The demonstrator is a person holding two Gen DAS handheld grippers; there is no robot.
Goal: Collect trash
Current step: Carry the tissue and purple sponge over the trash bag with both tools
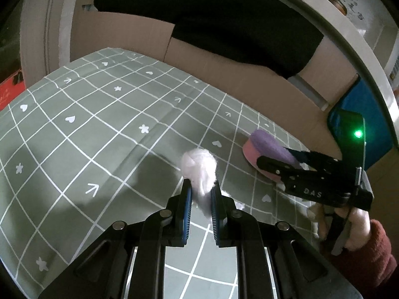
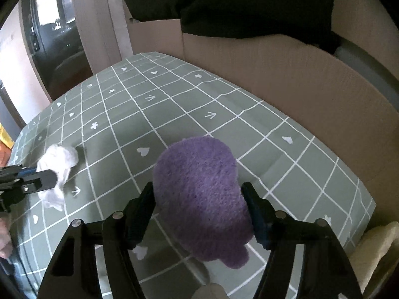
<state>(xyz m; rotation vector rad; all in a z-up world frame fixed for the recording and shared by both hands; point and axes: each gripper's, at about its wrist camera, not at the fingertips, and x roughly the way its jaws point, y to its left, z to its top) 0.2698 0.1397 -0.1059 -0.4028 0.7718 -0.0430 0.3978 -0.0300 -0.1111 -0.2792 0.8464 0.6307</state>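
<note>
A crumpled white tissue (image 1: 198,163) sticks up from between the pads of my left gripper (image 1: 201,183), which is shut on it just above the green checked tablecloth (image 1: 87,124). The right wrist view shows the same tissue (image 2: 59,159) at the far left, in the left gripper (image 2: 53,174). A purple sponge (image 2: 194,169) with a pink underside fills the gap of my right gripper (image 2: 197,186), both pads touching its sides. In the left wrist view the sponge (image 1: 264,142) sits low over the cloth at the right, with the right gripper (image 1: 274,159) on it.
A tall cardboard box (image 1: 224,69) runs along the table's far side, with black fabric (image 1: 199,12) draped over its top. A blue object (image 1: 369,114) stands at the far right, a red box (image 1: 10,92) off the left edge. A hand in a red sleeve (image 1: 374,244) holds the right gripper.
</note>
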